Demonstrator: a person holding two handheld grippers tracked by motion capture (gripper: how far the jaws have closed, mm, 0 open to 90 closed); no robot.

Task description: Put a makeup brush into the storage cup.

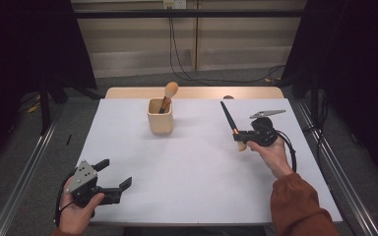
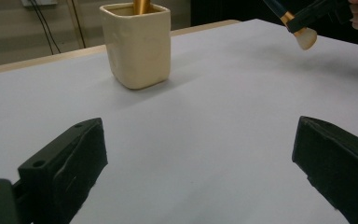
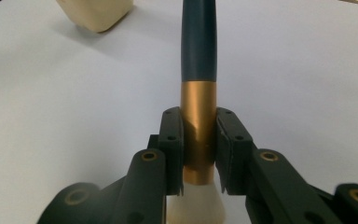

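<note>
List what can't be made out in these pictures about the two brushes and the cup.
- Brush in the cup: the lower handle is hidden by the cup wall in the high view; the head is cut off by the top edge in the left gripper view.
- Held brush: the handle tip is cut off by the top edge in the right gripper view; the right tool covers part of its gold band.
- Cup's inside: hidden in every view.

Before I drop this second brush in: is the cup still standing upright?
Upright. The cup stands on its base on the table, mouth up, with a brush leaning inside.
</note>
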